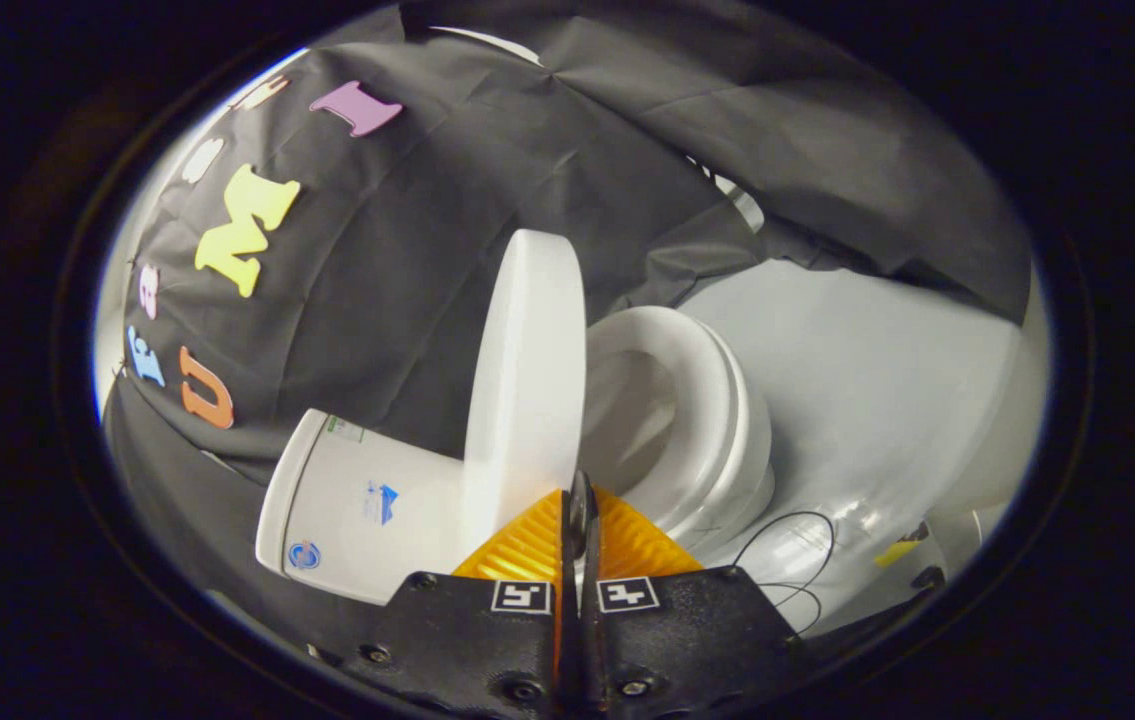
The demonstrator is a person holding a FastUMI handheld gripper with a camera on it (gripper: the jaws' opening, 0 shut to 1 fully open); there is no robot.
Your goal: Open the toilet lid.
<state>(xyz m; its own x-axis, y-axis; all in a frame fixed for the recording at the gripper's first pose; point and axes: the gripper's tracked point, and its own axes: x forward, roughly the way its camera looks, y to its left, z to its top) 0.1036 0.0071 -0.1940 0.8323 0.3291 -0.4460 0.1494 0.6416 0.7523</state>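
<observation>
One toilet lid [525,380] stands raised above one seat [702,400] and one tank [367,505], the claw [579,510] pressed together just beneath it.

Gripper [579,500] fingers lying pressed together, nothing visibly gripped, hiding the lower edge of the raised toilet lid [525,380], tank [357,500] stickers staying too small to make out, thin black cable [792,560] running out of sight behind the gripper body.
</observation>
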